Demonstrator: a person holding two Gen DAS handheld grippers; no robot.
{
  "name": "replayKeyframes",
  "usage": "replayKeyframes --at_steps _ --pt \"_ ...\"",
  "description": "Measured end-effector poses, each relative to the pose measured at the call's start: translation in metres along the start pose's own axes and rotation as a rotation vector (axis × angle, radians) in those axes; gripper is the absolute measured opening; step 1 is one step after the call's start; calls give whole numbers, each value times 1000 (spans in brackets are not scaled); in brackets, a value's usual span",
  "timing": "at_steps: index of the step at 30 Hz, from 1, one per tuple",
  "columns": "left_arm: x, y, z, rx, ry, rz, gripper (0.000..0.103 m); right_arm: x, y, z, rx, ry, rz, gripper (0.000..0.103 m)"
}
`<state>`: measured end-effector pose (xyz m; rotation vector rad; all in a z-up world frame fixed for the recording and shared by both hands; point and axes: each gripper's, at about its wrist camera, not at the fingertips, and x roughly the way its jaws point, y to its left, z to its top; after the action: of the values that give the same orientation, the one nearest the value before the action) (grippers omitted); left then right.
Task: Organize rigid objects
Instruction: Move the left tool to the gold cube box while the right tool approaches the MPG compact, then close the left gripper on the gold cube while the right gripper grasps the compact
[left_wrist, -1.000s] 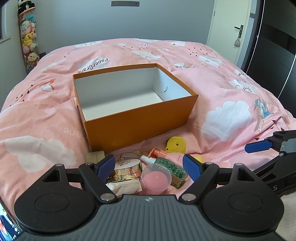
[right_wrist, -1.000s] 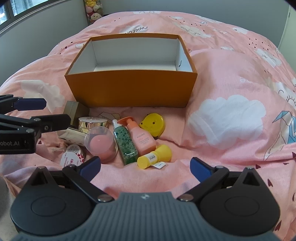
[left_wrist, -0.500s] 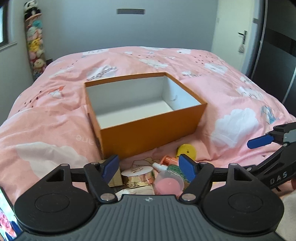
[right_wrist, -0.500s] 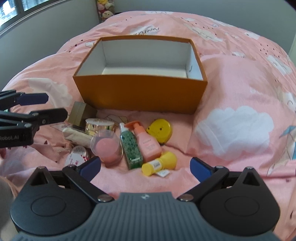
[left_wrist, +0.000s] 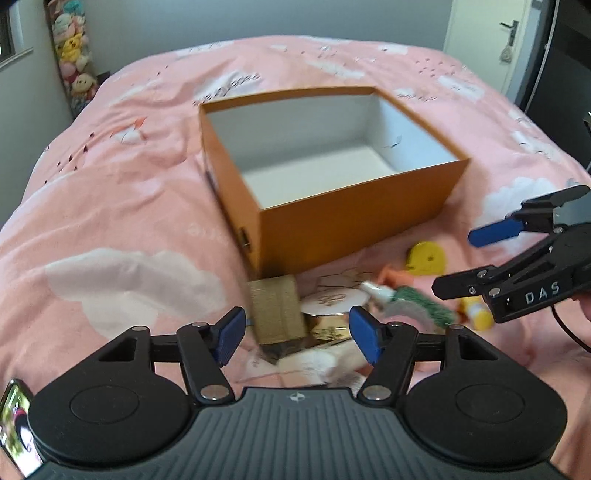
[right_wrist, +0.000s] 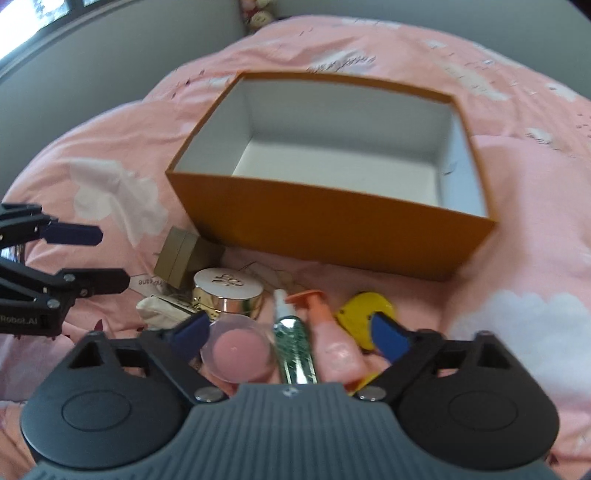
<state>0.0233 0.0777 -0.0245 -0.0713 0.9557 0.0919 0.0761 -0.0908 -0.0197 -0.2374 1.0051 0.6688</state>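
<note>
Both claws are narrowing over the clutter low in frame, left gripper (left_wrist: 297, 334) around the small olive-gold cardboard cube (left_wrist: 277, 312), right gripper (right_wrist: 291, 336) straddling bottles, nothing pinched, the open orange cardboard box (right_wrist: 332, 229) waiting above.

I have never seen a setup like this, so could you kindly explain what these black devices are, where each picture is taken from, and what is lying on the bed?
These are hand-held two-finger grippers, one in each of a person's hands, each carrying a wide-angle camera that looks along its blue-tipped fingers. One picture comes from the left gripper, the other from the right gripper; each also sees the other at its edge. On the pink duvet stands an empty orange box. Before it lie a small gold box, a round gold compact, a clear pink-filled cup, a green bottle, a pink pump bottle and a yellow case. Both grippers' jaws are closing, with items between them but nothing held yet.
</note>
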Motion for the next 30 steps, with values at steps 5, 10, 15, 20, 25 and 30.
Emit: replayKeyframes --at_steps 5,10,15,20,25,30 --pt "33 19 9 -80 69 -8 76 41 -1 18 -28 84 50 62" --pt "56 28 13 -144 114 -54 76 70 -1 32 -32 127 71 57" --pt "76 32 18 -193 159 -51 76 91 0 32 -27 188 143 57" --pt "89 29 22 -185 180 -40 70 102 2 34 -6 200 204 60" --pt "97 33 25 -201 198 -23 53 115 6 37 1 231 243 67" --pt "89 37 22 -216 204 -25 52 125 7 39 18 254 251 74"
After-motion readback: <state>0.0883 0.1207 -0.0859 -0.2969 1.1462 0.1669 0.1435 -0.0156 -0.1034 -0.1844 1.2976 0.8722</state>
